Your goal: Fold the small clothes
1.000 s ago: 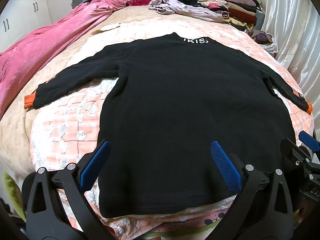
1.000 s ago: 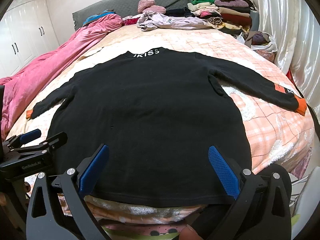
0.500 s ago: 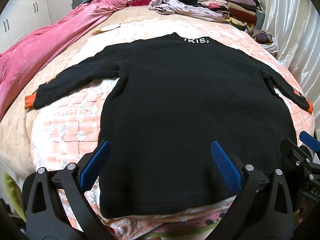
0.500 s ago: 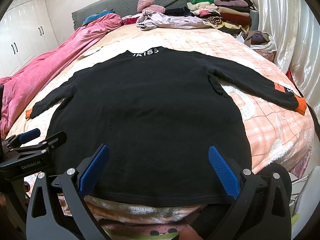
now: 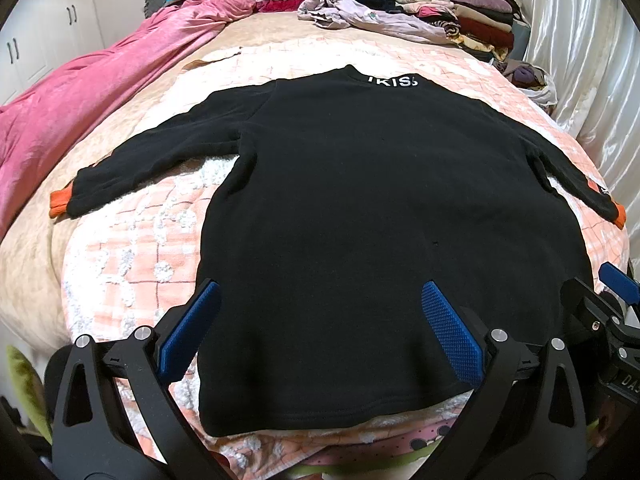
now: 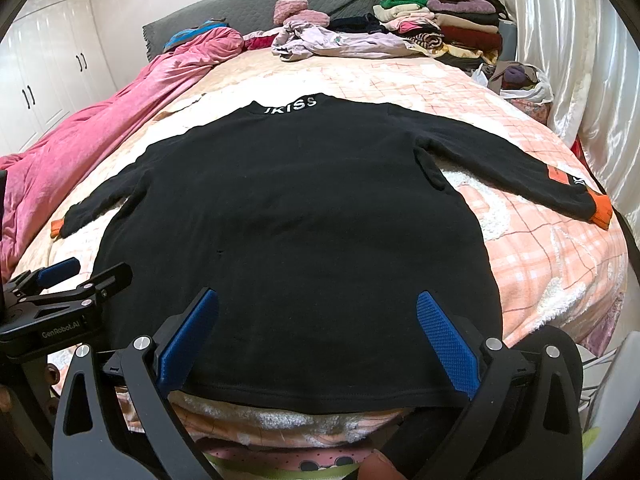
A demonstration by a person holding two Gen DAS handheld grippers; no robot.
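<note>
A black long-sleeved top (image 5: 360,208) (image 6: 296,232) with orange cuffs and white lettering at the collar lies flat on the bed, hem towards me, both sleeves spread out. My left gripper (image 5: 320,304) hovers open above the hem at its left part, nothing between its blue pads. My right gripper (image 6: 318,312) hovers open above the hem's right part, also holding nothing. Each gripper shows at the edge of the other's view: the right gripper (image 5: 608,292) and the left gripper (image 6: 76,276).
A pink checked blanket (image 6: 552,256) covers the bed under the top. A pink quilt (image 5: 80,104) lies bunched along the left side. Stacks of folded clothes (image 6: 448,28) and a loose pale garment (image 6: 340,42) sit by the grey headboard. White curtains (image 6: 580,60) hang at the right.
</note>
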